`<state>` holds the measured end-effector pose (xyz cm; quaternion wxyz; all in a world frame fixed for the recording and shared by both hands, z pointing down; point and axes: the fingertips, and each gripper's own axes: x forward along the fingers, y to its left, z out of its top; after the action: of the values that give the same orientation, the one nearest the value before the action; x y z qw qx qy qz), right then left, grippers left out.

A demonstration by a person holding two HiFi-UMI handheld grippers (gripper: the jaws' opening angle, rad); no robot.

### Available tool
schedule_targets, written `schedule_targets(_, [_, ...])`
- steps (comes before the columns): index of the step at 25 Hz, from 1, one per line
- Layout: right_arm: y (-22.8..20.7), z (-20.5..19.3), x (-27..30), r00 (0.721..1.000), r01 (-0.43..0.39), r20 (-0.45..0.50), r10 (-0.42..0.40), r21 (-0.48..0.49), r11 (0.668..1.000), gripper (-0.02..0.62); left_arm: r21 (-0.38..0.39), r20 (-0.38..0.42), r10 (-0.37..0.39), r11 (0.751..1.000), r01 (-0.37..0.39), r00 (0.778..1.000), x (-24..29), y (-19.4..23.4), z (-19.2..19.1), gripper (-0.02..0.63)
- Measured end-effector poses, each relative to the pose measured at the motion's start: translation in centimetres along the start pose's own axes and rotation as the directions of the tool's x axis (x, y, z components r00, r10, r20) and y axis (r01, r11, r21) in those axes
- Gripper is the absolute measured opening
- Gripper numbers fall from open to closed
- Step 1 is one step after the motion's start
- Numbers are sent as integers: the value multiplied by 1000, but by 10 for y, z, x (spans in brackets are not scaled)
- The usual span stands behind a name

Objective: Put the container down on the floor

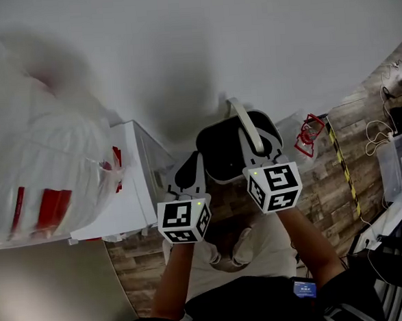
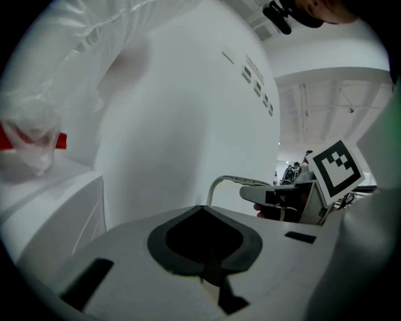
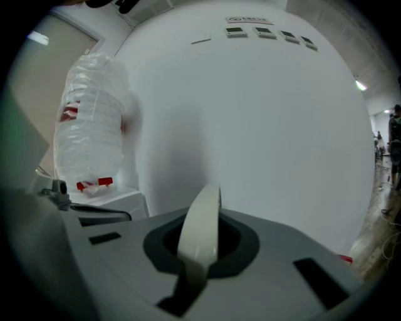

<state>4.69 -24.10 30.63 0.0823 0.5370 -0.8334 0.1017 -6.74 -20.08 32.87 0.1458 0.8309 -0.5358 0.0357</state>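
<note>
A dark round container with a pale bail handle hangs in front of the white wall, above the floor. My right gripper is shut on that handle; in the right gripper view the pale handle strip runs up through its closed jaws. My left gripper sits just left of the container, by its side wall. Its jaws are shut with nothing between them. In the left gripper view the handle and the right gripper show to the right.
A white cabinet stands to the left, with a big clear plastic bag holding red items on it. Wood-pattern floor lies below. A small clear packet with red print lies by the wall, and cables and a clear box at right.
</note>
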Motion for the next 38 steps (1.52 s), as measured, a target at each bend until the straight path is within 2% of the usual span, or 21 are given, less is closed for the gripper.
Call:
schedule_targets(12, [9, -73, 33, 999, 2, 33, -2, -10, 1000, 29, 24, 30, 26, 999, -27, 999, 16, 26, -61, 15])
schedule_targets(30, [7, -188, 91, 998, 6, 59, -6, -3, 1000, 29, 14, 82, 64, 998, -65, 995, 56, 78, -174, 15])
schedule_targets(38, [2, -223, 98, 996, 5, 87, -5, 7, 1000, 29, 61, 104, 63, 996, -70, 993, 70, 84, -209, 15])
